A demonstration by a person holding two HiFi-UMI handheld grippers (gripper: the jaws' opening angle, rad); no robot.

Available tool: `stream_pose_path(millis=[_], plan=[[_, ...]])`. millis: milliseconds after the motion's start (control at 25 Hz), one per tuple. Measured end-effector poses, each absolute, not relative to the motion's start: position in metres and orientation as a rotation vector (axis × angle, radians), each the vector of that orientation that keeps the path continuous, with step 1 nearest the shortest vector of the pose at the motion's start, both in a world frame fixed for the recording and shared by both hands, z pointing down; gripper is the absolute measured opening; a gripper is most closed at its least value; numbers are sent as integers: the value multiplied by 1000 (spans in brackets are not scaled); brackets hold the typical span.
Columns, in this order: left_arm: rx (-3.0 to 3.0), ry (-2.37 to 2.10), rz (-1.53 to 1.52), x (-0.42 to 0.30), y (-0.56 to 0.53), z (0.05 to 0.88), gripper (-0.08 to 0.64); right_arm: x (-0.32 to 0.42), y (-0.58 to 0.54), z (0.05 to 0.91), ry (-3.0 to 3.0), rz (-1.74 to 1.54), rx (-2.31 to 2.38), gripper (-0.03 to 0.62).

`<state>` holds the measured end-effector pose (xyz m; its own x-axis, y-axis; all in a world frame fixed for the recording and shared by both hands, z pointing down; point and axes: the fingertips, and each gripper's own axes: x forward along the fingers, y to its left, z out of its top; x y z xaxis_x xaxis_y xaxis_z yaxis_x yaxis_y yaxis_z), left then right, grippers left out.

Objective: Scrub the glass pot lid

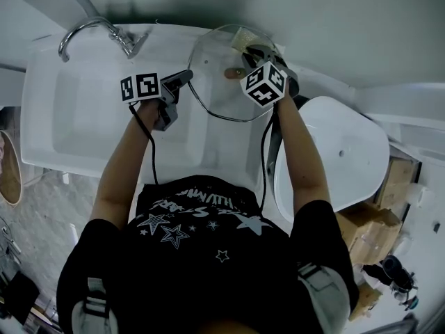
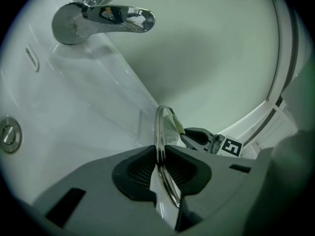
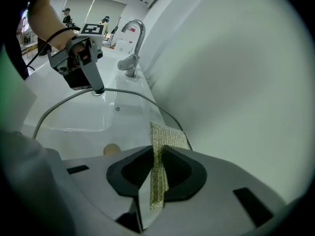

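A round glass pot lid (image 1: pixel 226 75) with a metal rim and a tan knob (image 1: pixel 231 73) hangs over the right end of the white basin. My left gripper (image 1: pixel 182 79) is shut on the lid's left rim; the rim (image 2: pixel 162 146) runs edge-on between the dark pads. My right gripper (image 1: pixel 268 56) is shut on a yellowish scrub cloth (image 3: pixel 160 159) that lies against the lid's far right edge (image 3: pixel 170 119). In the right gripper view the lid (image 3: pixel 98 117) spreads flat ahead, with the left gripper (image 3: pixel 98 88) clamping its far rim.
A chrome faucet (image 1: pixel 94 32) stands at the back left of the white sink (image 1: pixel 76 110); its drain (image 2: pixel 9 134) shows in the left gripper view. A white toilet lid (image 1: pixel 348 152) sits to the right. Cardboard boxes (image 1: pixel 386 200) and clutter lie on the floor at right.
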<state>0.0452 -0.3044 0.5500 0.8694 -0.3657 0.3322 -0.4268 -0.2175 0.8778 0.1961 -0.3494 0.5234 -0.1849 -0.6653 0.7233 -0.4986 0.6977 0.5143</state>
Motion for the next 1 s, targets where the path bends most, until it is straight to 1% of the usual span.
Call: stream_pose_path(millis=[480, 1000], plan=[[1816, -605, 68, 45, -304, 552, 67, 178, -345, 533, -1908, -186, 823, 67], [1802, -623, 58, 43, -303, 551, 67, 156, -270, 553, -1965, -97, 598, 67]])
